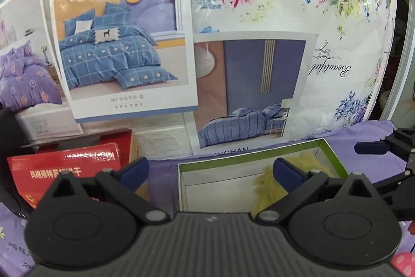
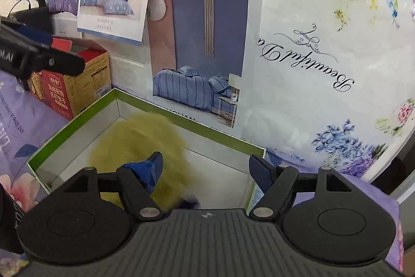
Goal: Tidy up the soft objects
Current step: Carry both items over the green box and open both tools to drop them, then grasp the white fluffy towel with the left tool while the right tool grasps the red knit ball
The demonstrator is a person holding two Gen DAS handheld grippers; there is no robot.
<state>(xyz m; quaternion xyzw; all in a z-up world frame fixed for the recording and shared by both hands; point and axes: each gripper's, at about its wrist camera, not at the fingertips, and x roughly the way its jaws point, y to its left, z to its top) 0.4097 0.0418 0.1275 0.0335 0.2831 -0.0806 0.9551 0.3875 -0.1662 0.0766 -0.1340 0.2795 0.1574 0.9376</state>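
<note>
A yellow-green furry soft object (image 2: pixel 140 142) lies inside the green-rimmed open box (image 2: pixel 77 118), blurred, just ahead of the right gripper (image 2: pixel 207 168), whose jaws stand released and apart, nothing between them. The left gripper (image 1: pixel 211 169) hovers at the box's near edge, jaws spread wide and empty. Beyond the box: a red carton (image 1: pixel 64 168), bedding posters (image 1: pixel 122 38), a floral wrapped bundle (image 1: pixel 298 4).

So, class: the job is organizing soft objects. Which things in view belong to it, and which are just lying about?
Part of the job:
- yellow-green fluffy item
- green-rimmed box holding it
- left tool, open
- right tool, open

Just lying about:
- red and orange carton
- bedding posters
- floral bedding pack
</note>
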